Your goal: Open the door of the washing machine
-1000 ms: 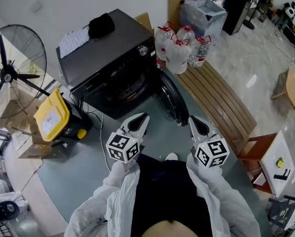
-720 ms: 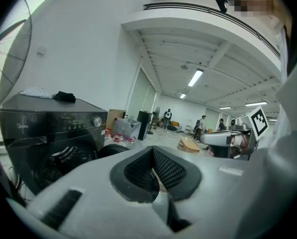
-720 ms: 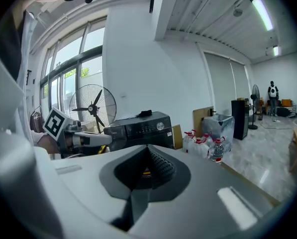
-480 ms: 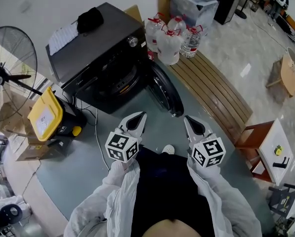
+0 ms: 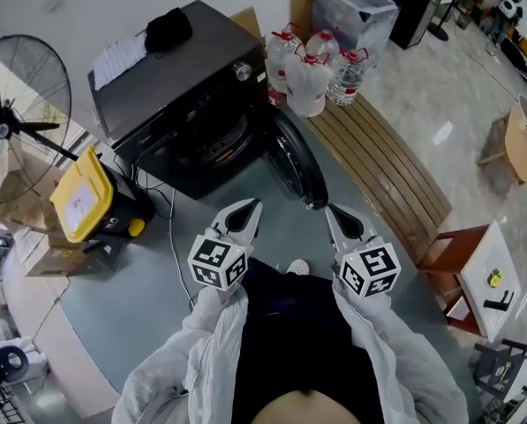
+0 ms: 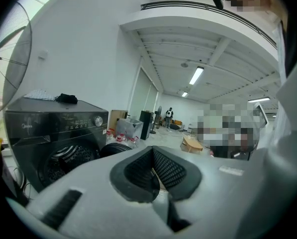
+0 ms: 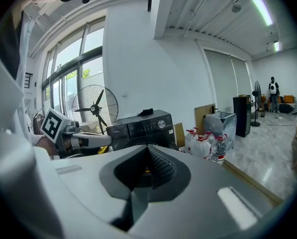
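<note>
Left gripper [image 5: 251, 208] and right gripper [image 5: 333, 212] are held side by side just ahead of the person's body, each with its jaws drawn fully together and nothing caught between them. Both are pointed toward the washing machine [image 5: 185, 95] and are kept well apart from it. The black front-loading washing machine is set against the white wall at the upper left of the head view, and its drum opening [image 5: 212, 145] is exposed. Its round door [image 5: 297, 168] is already swung out to the machine's right side and is seen edge-on, between the machine and a slatted wooden bench [image 5: 382, 177] that is laid along the floor to the right. A large pedestal fan [image 5: 18, 124] is stood to the left of the machine. Below the fan, a dark bin with a yellow lid [image 5: 85, 203] is placed just beside the machine's left corner. Several clear water bottles [image 5: 314, 71] with red caps are clustered at the far end of the bench, close to the machine's right side. A sheet of paper [image 5: 124, 53] and a black cloth [image 5: 169, 28] are left on the machine's top, the cloth nearer the wall.
</note>
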`<state>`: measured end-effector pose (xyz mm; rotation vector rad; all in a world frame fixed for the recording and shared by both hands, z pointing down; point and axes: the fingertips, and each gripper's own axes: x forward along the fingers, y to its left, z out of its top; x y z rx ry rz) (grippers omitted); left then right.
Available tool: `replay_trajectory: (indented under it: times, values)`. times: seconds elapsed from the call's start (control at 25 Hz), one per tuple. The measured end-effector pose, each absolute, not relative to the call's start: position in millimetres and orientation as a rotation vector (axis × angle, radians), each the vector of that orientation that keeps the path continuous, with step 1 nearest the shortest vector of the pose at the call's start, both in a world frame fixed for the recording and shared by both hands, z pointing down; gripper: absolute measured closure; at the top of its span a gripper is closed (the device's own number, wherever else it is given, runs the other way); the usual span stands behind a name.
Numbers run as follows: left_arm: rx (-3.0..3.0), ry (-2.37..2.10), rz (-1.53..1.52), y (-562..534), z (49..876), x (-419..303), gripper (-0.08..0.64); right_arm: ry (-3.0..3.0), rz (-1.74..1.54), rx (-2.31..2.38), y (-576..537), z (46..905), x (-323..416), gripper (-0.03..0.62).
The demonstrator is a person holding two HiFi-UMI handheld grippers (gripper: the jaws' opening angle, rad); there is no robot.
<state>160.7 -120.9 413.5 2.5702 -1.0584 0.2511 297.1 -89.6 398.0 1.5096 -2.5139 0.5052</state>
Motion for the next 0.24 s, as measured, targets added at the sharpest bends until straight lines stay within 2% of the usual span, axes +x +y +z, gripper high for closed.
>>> replay_trajectory:
  times: [0.24]
  values:
    - [2.575,-1.068,0.241,-120.4,410.5,159.4,0.563,-2.523,0.508,1.508,-86.7,396.8,297.4,0.581]
